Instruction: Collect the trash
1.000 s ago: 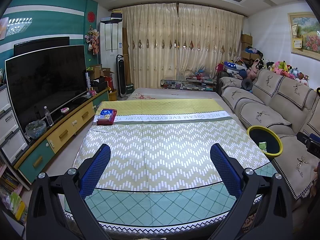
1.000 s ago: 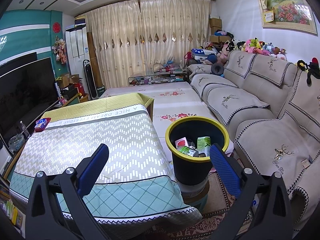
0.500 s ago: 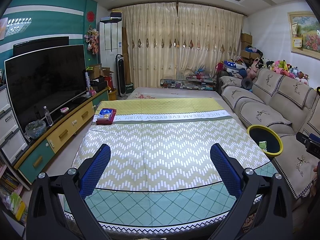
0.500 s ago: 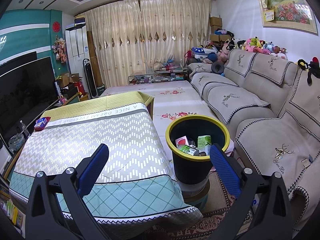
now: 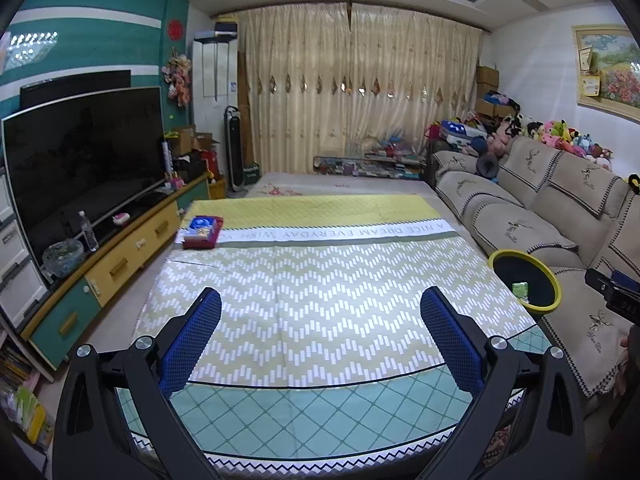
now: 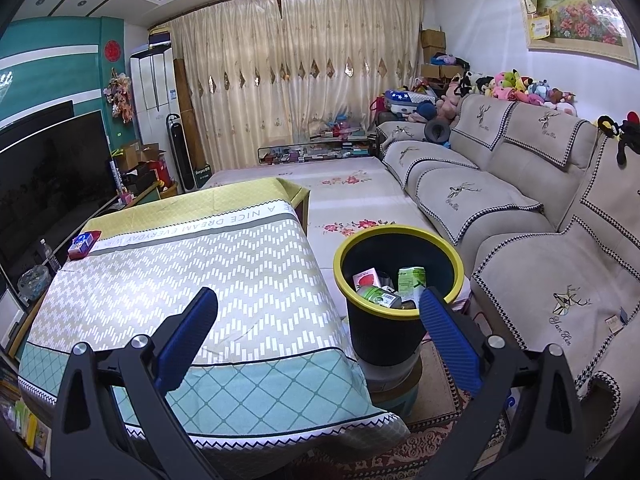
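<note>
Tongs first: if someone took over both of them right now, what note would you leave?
Left tongs: open, empty, over the table.
Right tongs: open, empty, near the bin.
Bin stands on the floor between table and sofa; it holds cartons and a can.
Done: that trash is in.
Left: only a red box lies at the table's far left corner; check whether it is trash.

Left tool and right tool gape wide, holding nothing.
</note>
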